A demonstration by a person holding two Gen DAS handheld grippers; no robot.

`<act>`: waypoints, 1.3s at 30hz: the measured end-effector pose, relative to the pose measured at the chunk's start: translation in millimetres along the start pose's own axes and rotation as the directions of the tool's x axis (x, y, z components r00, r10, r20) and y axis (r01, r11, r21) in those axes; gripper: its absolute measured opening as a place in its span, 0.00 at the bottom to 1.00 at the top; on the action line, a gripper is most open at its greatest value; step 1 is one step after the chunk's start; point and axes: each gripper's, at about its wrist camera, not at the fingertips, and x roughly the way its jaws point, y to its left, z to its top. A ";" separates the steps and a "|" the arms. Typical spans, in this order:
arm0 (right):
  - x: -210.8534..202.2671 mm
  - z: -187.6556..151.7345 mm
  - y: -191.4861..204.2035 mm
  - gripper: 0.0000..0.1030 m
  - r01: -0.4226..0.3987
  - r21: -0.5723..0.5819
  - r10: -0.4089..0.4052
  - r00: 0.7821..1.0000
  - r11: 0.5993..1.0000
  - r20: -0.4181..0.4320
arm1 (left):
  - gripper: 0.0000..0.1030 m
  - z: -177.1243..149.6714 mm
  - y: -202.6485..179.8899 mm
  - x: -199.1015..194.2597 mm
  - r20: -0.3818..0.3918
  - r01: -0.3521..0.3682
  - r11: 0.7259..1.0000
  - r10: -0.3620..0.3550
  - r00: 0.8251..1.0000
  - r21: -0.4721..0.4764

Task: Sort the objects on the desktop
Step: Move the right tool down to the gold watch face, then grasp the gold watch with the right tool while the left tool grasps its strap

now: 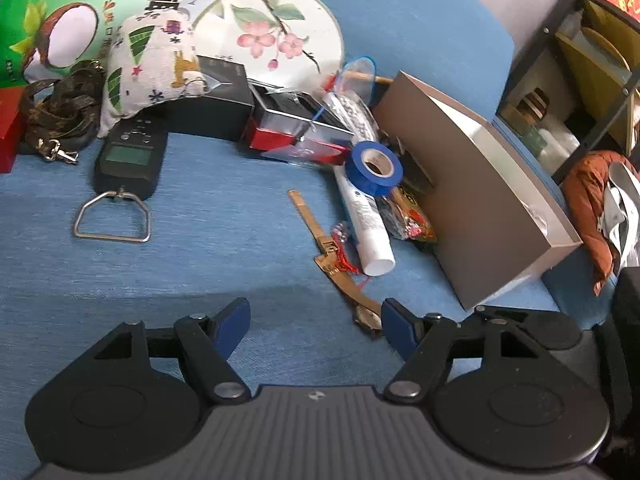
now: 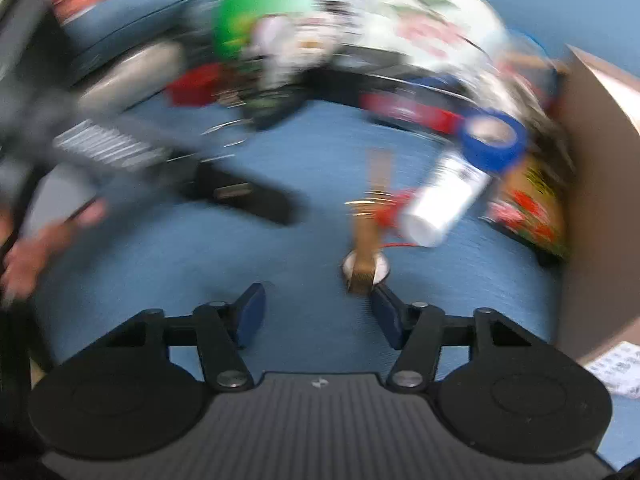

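both claws are wide apart and hold nothing. the left gripper [image 1: 314, 322] hangs over the blue cloth [image 1: 200, 264], and its right finger is just beside the gold watch [image 1: 340, 260]. the right gripper [image 2: 316, 312] is low near the watch face too (that picture is very blurry). the watch lies flat next to a white tube [image 1: 366, 216]. a blue tape roll [image 1: 374, 168] sits on the tube. an open grey box [image 1: 480, 200] stands close by.
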 end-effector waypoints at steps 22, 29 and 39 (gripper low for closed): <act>-37.8 -36.3 33.3 0.25 0.021 0.014 -0.022 0.998 1.000 0.064 | 0.61 -21.8 -36.6 8.2 -0.127 0.056 0.995 -0.046 0.991 0.078; -44.1 -43.1 44.4 0.25 0.044 -0.003 -0.043 0.996 0.999 0.077 | 0.33 -17.5 -63.1 30.4 -0.143 -0.059 0.981 0.086 0.986 0.185; -42.5 -46.1 48.9 0.26 0.087 0.031 -0.090 0.992 0.996 0.091 | 0.27 -18.1 -62.5 35.2 -0.120 -0.114 0.976 0.138 0.983 0.186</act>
